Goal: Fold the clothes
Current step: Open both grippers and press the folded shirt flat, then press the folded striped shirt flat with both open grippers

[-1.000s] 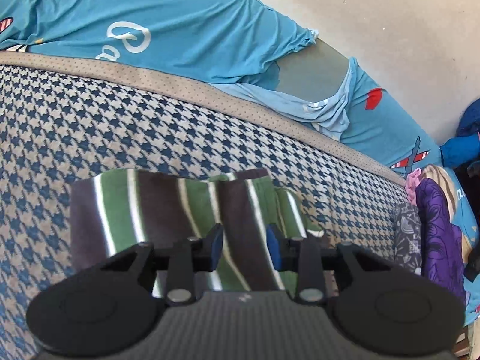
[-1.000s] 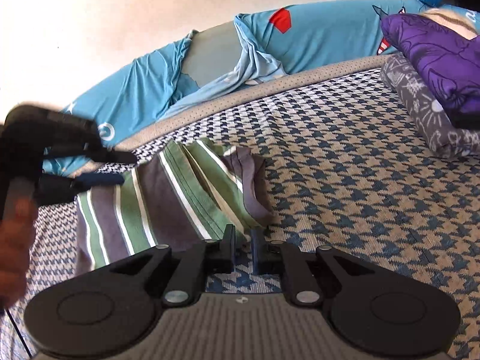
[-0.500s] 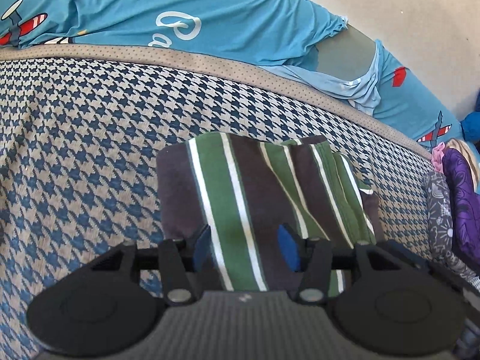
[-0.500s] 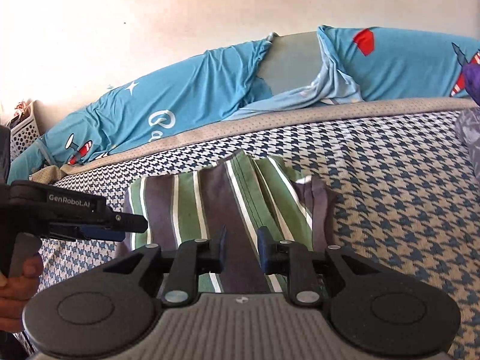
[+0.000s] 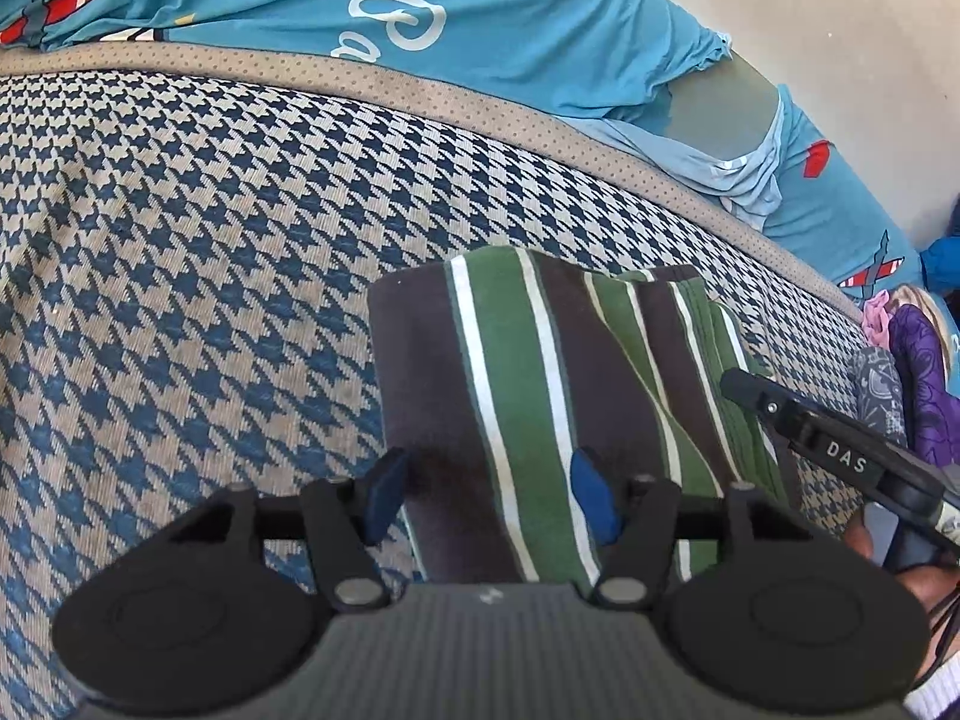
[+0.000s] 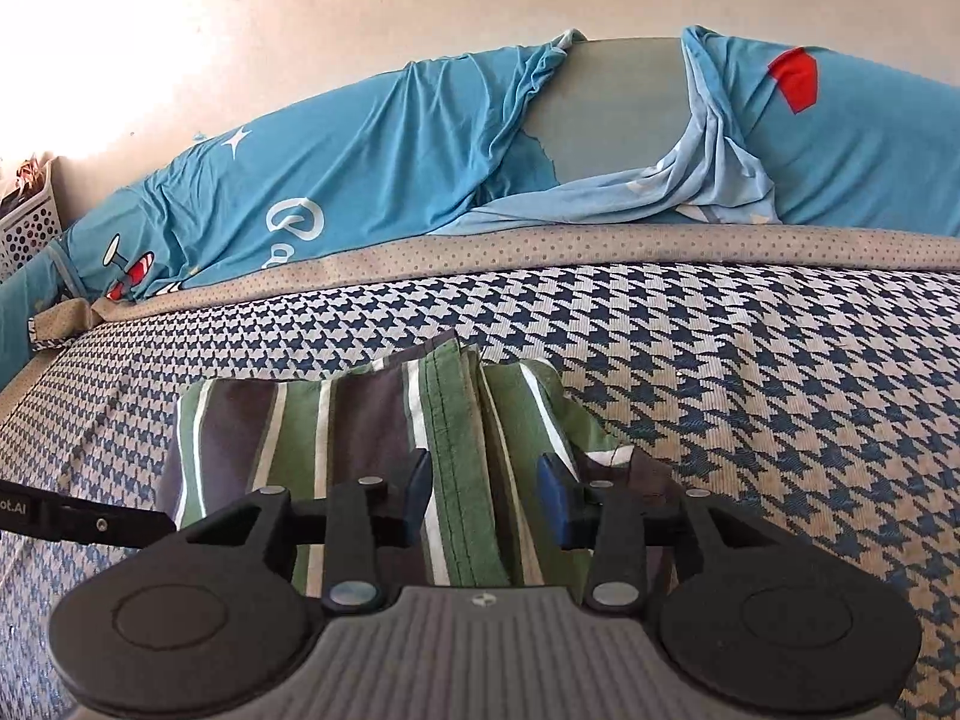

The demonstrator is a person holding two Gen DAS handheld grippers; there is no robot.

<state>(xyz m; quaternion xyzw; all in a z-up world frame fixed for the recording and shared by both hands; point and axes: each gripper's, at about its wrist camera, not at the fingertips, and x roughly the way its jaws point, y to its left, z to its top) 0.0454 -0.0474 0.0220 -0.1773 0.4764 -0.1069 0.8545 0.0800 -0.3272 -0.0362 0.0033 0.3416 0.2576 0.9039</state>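
Note:
A folded garment point(image 5: 540, 396) with green, dark brown and white stripes lies flat on the houndstooth bed cover point(image 5: 180, 240). My left gripper point(image 5: 489, 501) hovers over its near left corner; the jaws are opening, with cloth under the gap and the blue pads clear of it. In the right wrist view the same garment point(image 6: 336, 420) lies ahead, and my right gripper point(image 6: 486, 501) stands over its near right part, jaws opening, pads not pressing the cloth. The right gripper's black finger point(image 5: 798, 420) shows at the garment's right edge in the left wrist view; the left gripper's finger point(image 6: 90, 525) enters from the left.
A blue printed sheet point(image 6: 372, 168) covers a long bolster along the wall behind the bed. Purple and grey folded clothes point(image 5: 912, 384) sit at the far right. A white perforated basket point(image 6: 27, 228) stands at the left edge. A hand point(image 5: 924, 588) holds the right gripper.
Both grippers' jaws have widened from nearly closed. The left view has slid leftwards along the garment; the right view has swung left and rolled level, so the purple pile has left it.

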